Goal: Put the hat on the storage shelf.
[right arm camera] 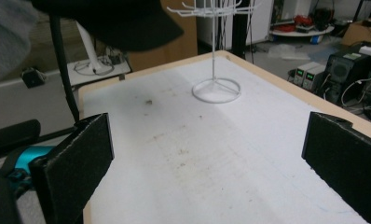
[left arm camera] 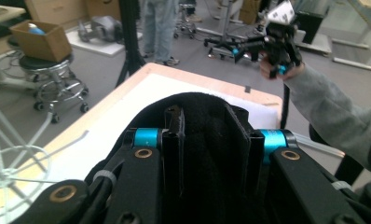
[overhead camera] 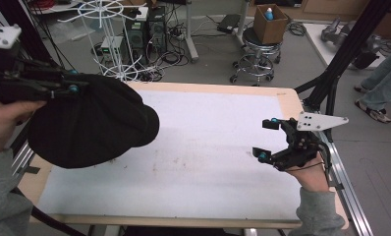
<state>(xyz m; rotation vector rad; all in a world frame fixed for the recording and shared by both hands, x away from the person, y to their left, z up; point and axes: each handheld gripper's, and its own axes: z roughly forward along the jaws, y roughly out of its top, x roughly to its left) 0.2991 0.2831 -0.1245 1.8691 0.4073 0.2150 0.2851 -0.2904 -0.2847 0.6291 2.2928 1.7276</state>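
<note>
Left gripper (overhead camera: 61, 88) clamped on cap (overhead camera: 93, 125), right gripper (overhead camera: 267, 140) agape; advise lowering cap level toward rack (right arm camera: 216, 51).

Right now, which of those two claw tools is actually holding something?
The left gripper: its jaws pinch the black cap, held above the table. The right gripper gapes open, empty.

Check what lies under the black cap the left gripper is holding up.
The black cap, pinched by the left gripper, hangs over the table's white mat. In the right gripper view the mat beneath looks bare apart from the white wire rack's base. The high view hides that patch.
</note>
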